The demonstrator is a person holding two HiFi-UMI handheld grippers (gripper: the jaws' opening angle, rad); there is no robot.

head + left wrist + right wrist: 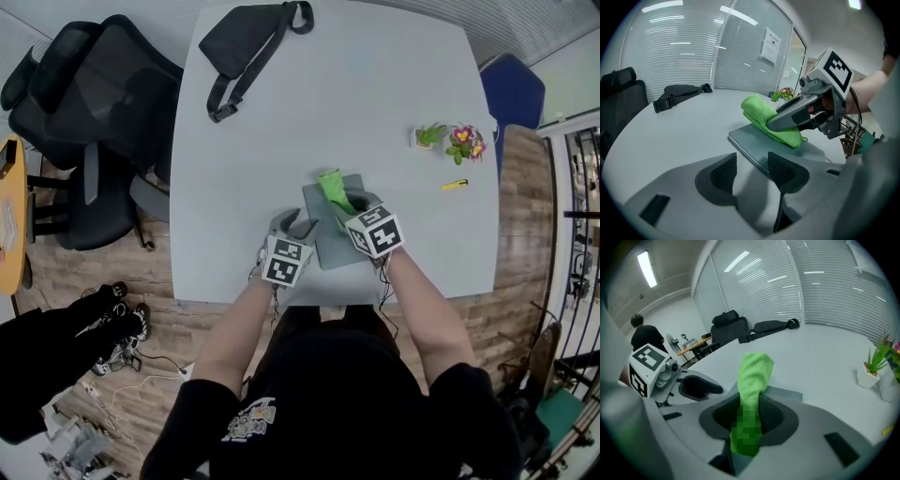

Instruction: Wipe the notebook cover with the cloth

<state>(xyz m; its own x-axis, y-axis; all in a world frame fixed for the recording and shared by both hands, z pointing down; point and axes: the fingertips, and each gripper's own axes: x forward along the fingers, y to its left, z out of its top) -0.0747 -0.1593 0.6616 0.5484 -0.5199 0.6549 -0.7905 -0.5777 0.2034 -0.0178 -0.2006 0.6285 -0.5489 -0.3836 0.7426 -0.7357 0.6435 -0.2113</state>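
the right gripper has its fingers clamped on the cloth, which lies on the far part of the notebook. the left gripper, fingers apart and empty, sits beside the notebook's left edge; steadying it there should allow flat, even strokes.

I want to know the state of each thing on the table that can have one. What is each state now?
grey notebook: closed, flat on the white table.
green cloth: bunched, resting on the grey notebook.
right gripper: shut on the green cloth.
left gripper: open, at the grey notebook's edge, holding nothing.
black sling bag: lying flat, strap loose.
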